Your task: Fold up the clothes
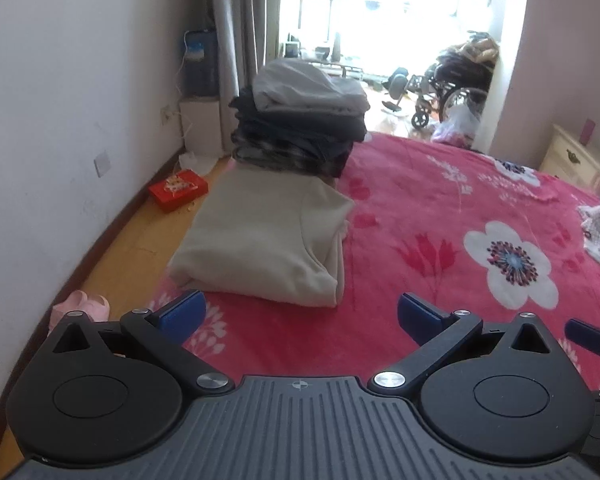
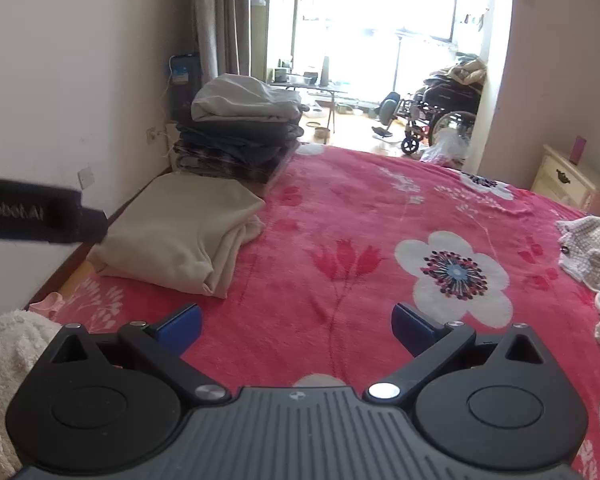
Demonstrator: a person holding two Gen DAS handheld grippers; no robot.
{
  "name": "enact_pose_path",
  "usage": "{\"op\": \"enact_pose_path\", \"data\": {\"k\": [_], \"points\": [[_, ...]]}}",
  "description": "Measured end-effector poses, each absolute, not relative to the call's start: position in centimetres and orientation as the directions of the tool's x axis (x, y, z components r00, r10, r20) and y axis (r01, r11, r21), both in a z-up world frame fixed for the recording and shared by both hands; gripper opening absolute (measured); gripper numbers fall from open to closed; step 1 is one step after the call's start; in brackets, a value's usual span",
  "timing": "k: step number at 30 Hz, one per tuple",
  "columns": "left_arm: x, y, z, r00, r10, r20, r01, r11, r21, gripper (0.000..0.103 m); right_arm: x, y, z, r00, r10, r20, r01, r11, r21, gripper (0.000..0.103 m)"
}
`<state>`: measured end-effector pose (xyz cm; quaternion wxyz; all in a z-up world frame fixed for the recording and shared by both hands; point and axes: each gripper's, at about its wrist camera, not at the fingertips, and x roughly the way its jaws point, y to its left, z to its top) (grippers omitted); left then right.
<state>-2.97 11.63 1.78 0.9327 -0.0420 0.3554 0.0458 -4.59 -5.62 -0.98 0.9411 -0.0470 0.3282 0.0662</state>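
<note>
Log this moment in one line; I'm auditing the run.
left gripper: open, empty | right gripper: open, empty | beige garment: folded on bed

"Robot.AI" on black strap

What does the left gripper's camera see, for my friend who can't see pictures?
The open left gripper hovers empty over a red flowered blanket, facing a folded beige garment. Behind that garment stands a pile of folded dark clothes, near a bright window.

knitted garment cut off at right edge, window view overexposed
</note>
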Motion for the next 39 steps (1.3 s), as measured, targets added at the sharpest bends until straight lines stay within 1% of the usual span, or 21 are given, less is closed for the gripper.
{"op": "enact_pose_path", "data": {"k": [4,7,20,39], "points": [[-2.9,11.3,1.4,0.749,0.079,-0.657,-0.114,0.993,-0.010,0.103,-4.6,-5.7,-1.1,0.766,0.091,-0.636,-0.150,0.988,-0.040,0.103],[-2.7,11.2,1.2,0.738,0.081,-0.670,-0.109,0.994,0.001,0.103,-4.5,-5.6,-1.1,0.757,0.094,-0.647,-0.149,0.988,-0.031,0.103],[-2.7,12.0,0.2,0.707,0.083,-0.702,-0.133,0.991,-0.017,0.103,-3.8,-4.7,-1.7,0.714,0.093,-0.694,-0.146,0.989,-0.018,0.103],[-2.9,12.1,0.0,0.696,0.086,-0.713,-0.138,0.990,-0.016,0.103,-3.7,-4.6,-2.0,0.705,0.074,-0.705,-0.132,0.991,-0.028,0.103]]}}
